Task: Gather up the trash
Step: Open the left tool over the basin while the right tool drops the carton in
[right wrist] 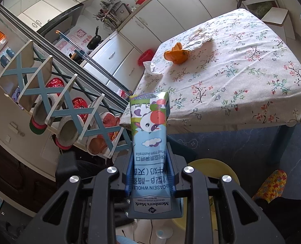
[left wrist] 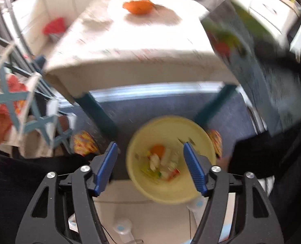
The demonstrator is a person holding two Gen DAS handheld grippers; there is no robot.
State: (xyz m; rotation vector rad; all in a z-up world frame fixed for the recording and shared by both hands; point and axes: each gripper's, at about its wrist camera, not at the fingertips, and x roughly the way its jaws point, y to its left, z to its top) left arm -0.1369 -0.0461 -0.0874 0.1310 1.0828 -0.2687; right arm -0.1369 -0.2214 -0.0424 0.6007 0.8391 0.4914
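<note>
Blue-and-green printed carton, a small milk carton [right wrist: 149, 142], sitting clamped between the pads of the right gripper [right wrist: 150, 179], pointing forward and somewhat downward toward a table [right wrist: 242, 81] draped in a floral cloth. Probably light and empty, with thin card walls likely to crush under hard squeezing, so best taken across its flat sides, as now. Lying well apart on the cloth: orange peel [right wrist: 175, 56], a crumpled tissue [right wrist: 199, 36] just behind it, and another tissue [right wrist: 151, 67] near the table's edge, all soft and nearly weightless, calling for a gentle pinch. Angling steeply down over a yellow bin [left wrist: 170, 158] on the floor, already holding scraps, the left gripper [left wrist: 150, 162] standing wide apart with nothing between its blue pads. Blurring heavily throughout the left wrist view.
</note>
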